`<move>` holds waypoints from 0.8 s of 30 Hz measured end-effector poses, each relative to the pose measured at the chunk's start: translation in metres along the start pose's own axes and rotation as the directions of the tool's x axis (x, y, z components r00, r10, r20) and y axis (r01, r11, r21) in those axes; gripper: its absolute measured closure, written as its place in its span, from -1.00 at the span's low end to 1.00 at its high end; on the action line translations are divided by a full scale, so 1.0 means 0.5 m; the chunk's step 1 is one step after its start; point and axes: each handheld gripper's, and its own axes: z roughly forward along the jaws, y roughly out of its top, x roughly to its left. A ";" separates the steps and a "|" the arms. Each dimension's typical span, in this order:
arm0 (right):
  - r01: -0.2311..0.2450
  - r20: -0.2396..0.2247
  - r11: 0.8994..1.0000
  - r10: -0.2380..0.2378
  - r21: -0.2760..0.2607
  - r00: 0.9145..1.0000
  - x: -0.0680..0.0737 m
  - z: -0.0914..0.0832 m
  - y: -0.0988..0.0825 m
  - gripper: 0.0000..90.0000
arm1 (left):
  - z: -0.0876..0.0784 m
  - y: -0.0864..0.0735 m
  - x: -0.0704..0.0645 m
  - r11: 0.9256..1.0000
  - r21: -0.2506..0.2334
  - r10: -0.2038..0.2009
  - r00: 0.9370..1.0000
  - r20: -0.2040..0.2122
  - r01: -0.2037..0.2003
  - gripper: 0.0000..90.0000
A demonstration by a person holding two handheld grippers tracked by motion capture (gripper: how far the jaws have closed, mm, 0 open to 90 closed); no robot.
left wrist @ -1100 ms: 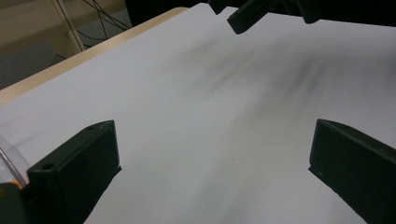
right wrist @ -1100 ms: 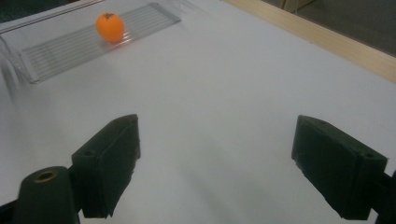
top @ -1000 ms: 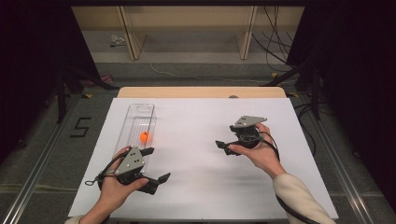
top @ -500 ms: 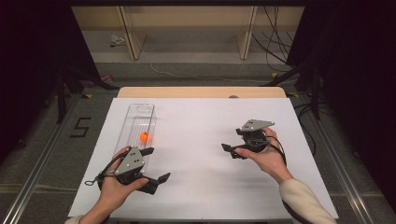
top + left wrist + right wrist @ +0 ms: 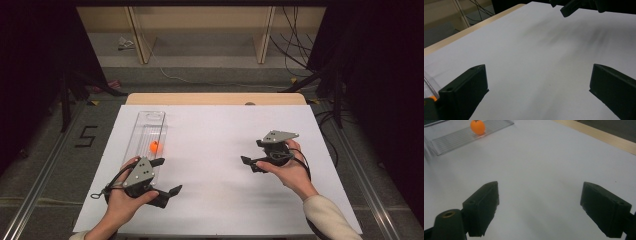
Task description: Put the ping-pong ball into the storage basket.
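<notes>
A small orange ball (image 5: pixel 155 146) lies in a long clear plastic tray (image 5: pixel 146 124) at the left of the white table top (image 5: pixel 215 135). My left gripper (image 5: pixel 167 176) is held just in front of the tray's near end, open, nothing between its jaws. In the left gripper view it (image 5: pixel 536 92) looks across bare white surface, the tray's edge (image 5: pixel 427 81) at its left. My right gripper (image 5: pixel 251 152) hovers open at the right, pointing left toward the tray. From the right gripper view (image 5: pixel 546 207) the ball (image 5: pixel 477 126) and tray (image 5: pixel 456 138) sit far off.
The white sheet covers a wooden table whose far edge (image 5: pixel 215 98) shows. Beyond it stand wooden legs and loose cables on the floor (image 5: pixel 300 55). A jaw of the right gripper (image 5: pixel 571 6) shows at the top of the left gripper view.
The right gripper has drifted a little to the right, still open. The left gripper, the tray and the ball have stayed put.
</notes>
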 end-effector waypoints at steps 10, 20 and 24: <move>-0.006 0.008 1.000 0.006 -0.005 1.000 -0.001 -0.020 -0.017 -0.64 | 0.000 0.000 0.000 1.000 0.000 0.000 1.000 -0.001 0.000 -0.98; -0.017 0.021 1.000 0.017 -0.007 1.000 0.001 -0.048 -0.047 -0.64 | -0.001 0.000 0.002 1.000 -0.003 -0.004 1.000 -0.002 0.004 -0.98; -0.019 0.025 1.000 0.019 -0.007 1.000 0.002 -0.059 -0.058 -0.64 | -0.001 -0.001 0.004 1.000 -0.004 -0.005 1.000 -0.003 0.005 -0.98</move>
